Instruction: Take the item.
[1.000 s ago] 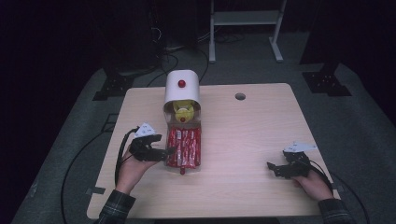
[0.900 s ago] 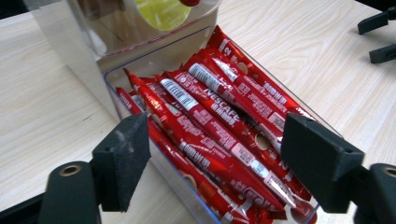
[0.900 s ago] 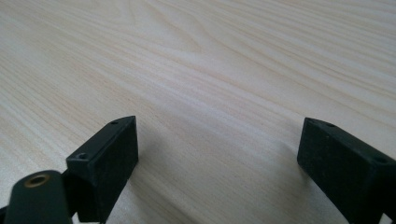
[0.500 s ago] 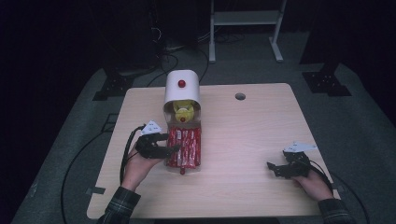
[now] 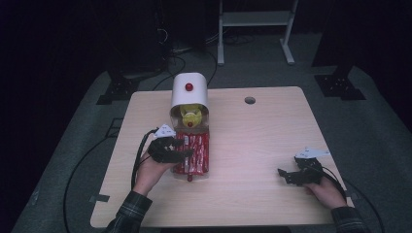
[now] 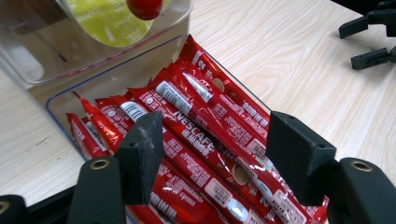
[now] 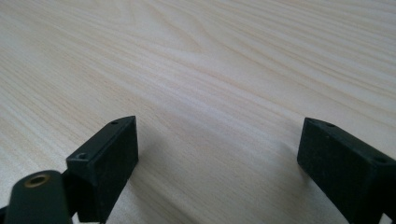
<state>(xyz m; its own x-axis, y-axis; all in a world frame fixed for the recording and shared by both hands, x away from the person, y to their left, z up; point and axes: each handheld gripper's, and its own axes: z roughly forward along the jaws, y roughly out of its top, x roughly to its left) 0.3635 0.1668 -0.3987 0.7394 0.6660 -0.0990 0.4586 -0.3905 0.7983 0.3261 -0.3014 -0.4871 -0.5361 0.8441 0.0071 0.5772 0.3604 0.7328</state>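
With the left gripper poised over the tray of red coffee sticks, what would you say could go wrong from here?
The left gripper has just been closing, its fingers straddling several red sticks without pressing yet, so it may pinch more than one. The sticks lie packed and overlapping in the clear tray; lifting one might drag neighbours out. The glossy wrappers could also slip from the grip. The right gripper rests far off on the table, too far to steady the tray.

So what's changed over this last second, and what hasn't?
The left gripper moved right, over the clear tray of red coffee sticks, its jaws closing partway around sticks without pressing them yet. The right gripper, open on the table, and the white-lidded container stayed put.
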